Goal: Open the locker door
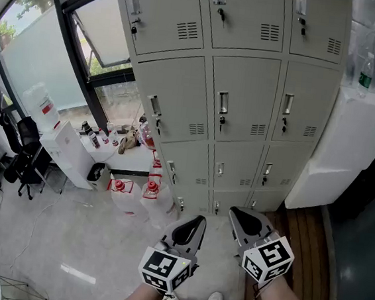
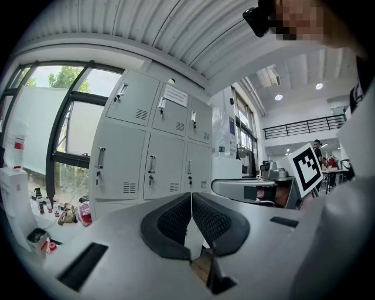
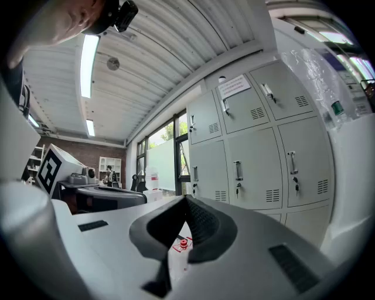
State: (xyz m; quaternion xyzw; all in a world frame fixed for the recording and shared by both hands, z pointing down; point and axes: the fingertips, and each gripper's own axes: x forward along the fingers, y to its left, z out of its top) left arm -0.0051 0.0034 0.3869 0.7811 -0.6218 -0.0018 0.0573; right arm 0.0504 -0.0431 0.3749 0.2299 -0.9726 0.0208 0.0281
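Observation:
A bank of grey lockers stands ahead, every door shut, each with a metal handle and a key below it. The same lockers show in the left gripper view, and the lockers fill the right of the right gripper view. My left gripper is held low, well short of the doors, jaws shut with nothing between them. Beside it my right gripper is also shut and empty. Both point toward the lower lockers.
A white appliance stands against the lockers on the right. Large water bottles with red caps sit on the floor at the left of the lockers, by a white cabinet, an office chair and tall windows.

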